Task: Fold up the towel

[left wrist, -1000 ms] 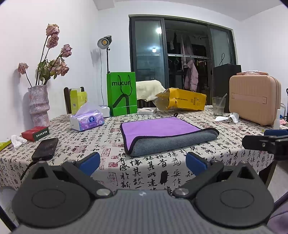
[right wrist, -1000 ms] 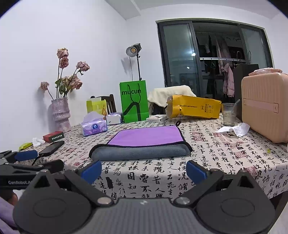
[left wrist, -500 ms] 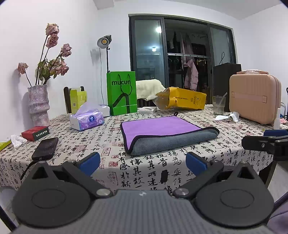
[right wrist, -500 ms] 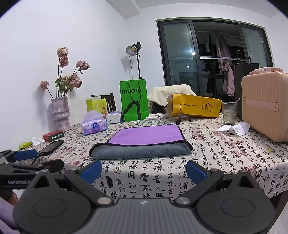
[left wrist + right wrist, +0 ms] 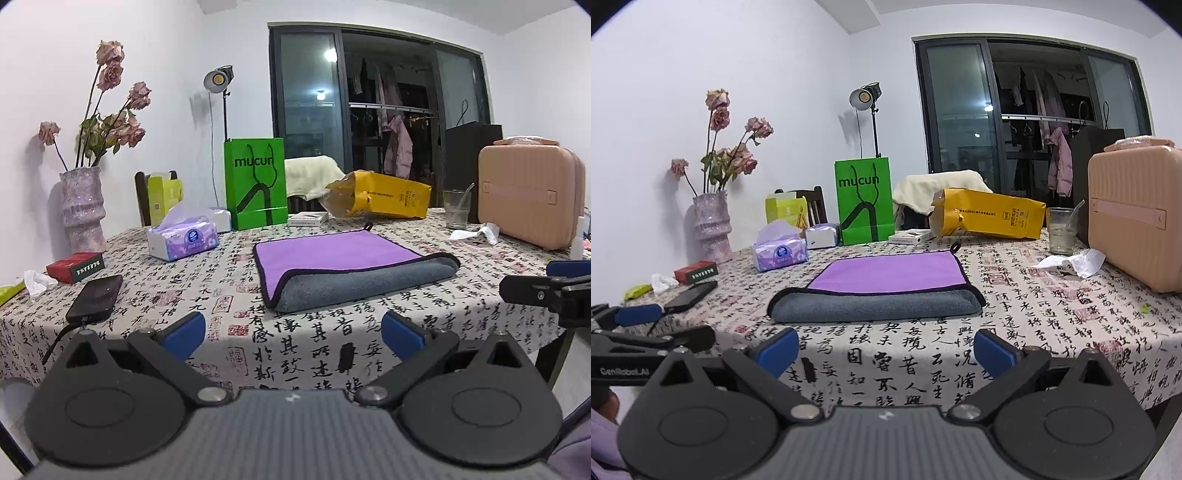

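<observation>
Both grippers, left and right, hang back spread and empty, clear of the folded towel.

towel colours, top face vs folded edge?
The towel is purple on top with dark trim; its folded near edge shows grey. Clearest in the right wrist view.

Towel: soft napped cloth, matt, purple face with a grey fleecy fold and dark stitched edging. Tablecloth: woven cloth, matt, printed with black characters. Left gripper: matt black plastic arms, ribbed grey housing, blue pads, bright metal pivot pins. Green bag: smooth paper. Yellow bag: creased paper with a slight sheen. Suitcase: ridged hard plastic, satin. Vase: rough, speckled, apparently ceramic. Tumbler: clear glass. Phone: glossy black.
</observation>
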